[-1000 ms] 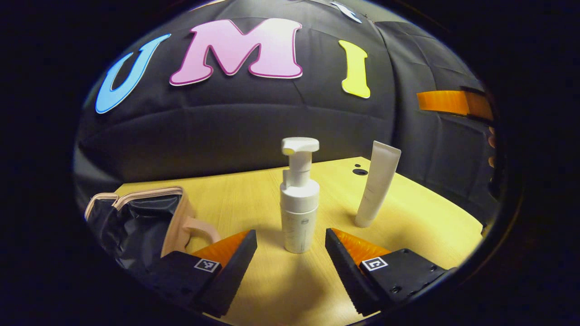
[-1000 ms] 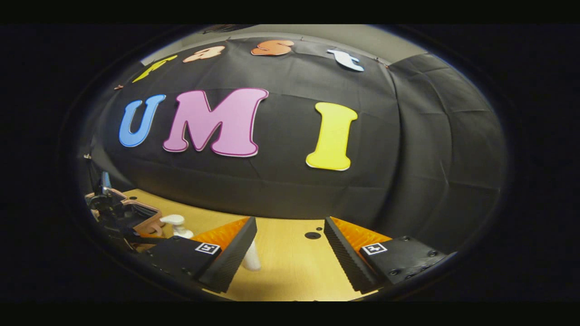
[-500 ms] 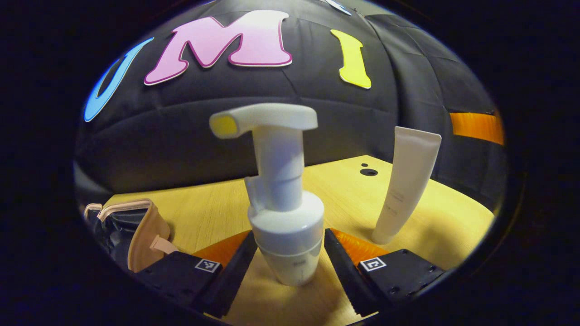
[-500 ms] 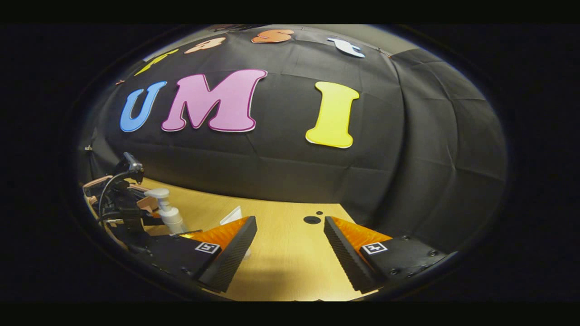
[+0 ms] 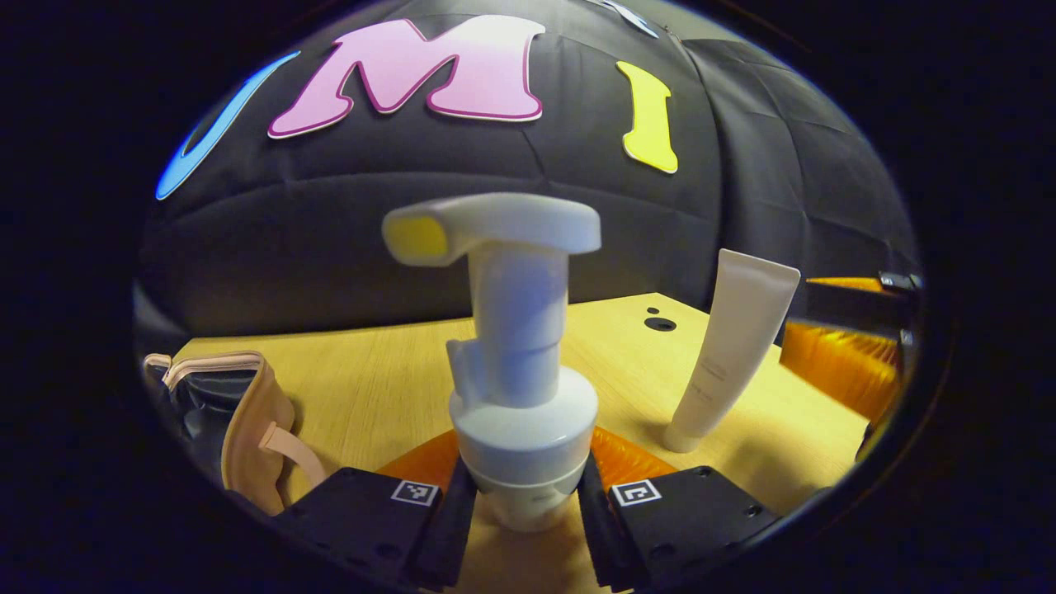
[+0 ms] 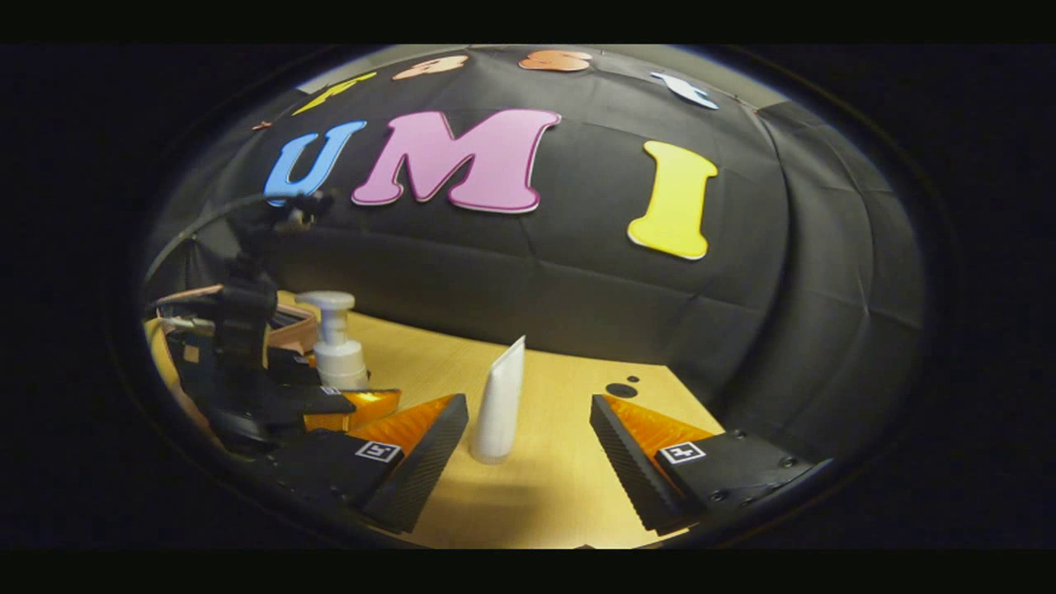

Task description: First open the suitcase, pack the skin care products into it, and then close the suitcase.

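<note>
Here the left gripper [image 5: 521,516] clamps the pump bottle [image 5: 518,363]; tube [image 5: 730,351] beside, right gripper [image 6: 528,450] open.

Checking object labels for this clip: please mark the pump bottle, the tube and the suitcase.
pump bottle [image 5: 523,429]: left gripper view, on its wide white collar.
tube [image 6: 501,402]: right gripper view, mid-body, standing on its cap.
suitcase [image 5: 252,429]: left gripper view, on its tan outer shell beside the handle.
</note>
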